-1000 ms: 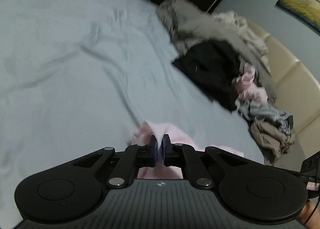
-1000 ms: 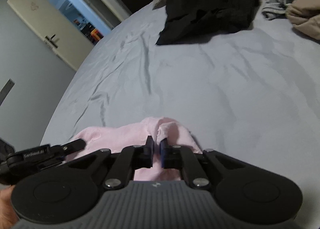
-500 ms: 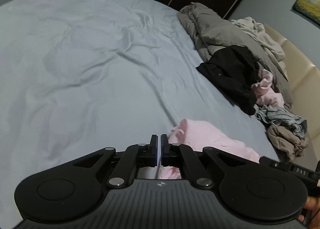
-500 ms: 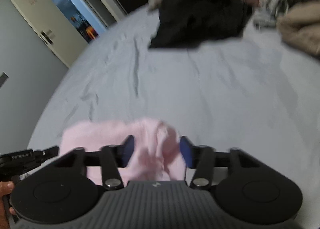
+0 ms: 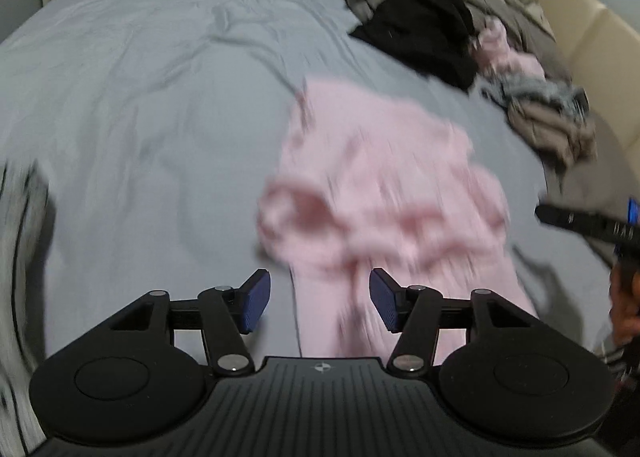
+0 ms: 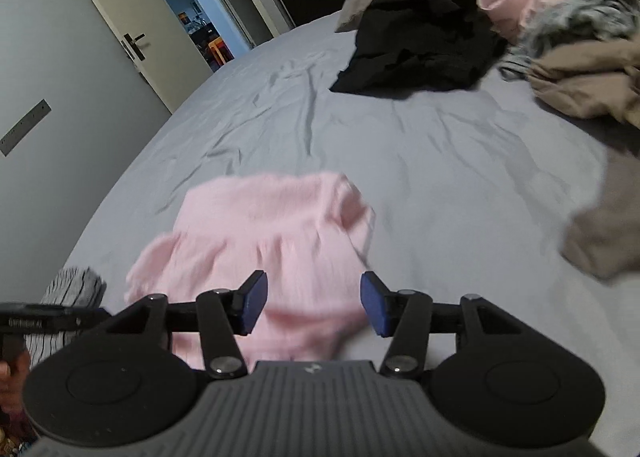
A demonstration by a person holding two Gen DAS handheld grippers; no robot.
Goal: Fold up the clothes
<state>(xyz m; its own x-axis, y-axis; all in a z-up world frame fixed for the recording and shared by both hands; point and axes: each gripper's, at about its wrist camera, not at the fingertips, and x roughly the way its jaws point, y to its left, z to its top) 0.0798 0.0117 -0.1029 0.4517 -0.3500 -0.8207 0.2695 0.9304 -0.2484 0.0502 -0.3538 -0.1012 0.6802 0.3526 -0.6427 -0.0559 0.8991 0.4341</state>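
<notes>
there, crumpled soft pink garment (image 6: 268, 241) on wrinkled grey bedsheet (image 6: 440, 161)

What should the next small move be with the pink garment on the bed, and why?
Probably re-grip an edge and spread it flat. The pink garment lies rumpled on the grey sheet; the right gripper stands open above it, the left gripper is opening, and no pad presses the cloth.
</notes>
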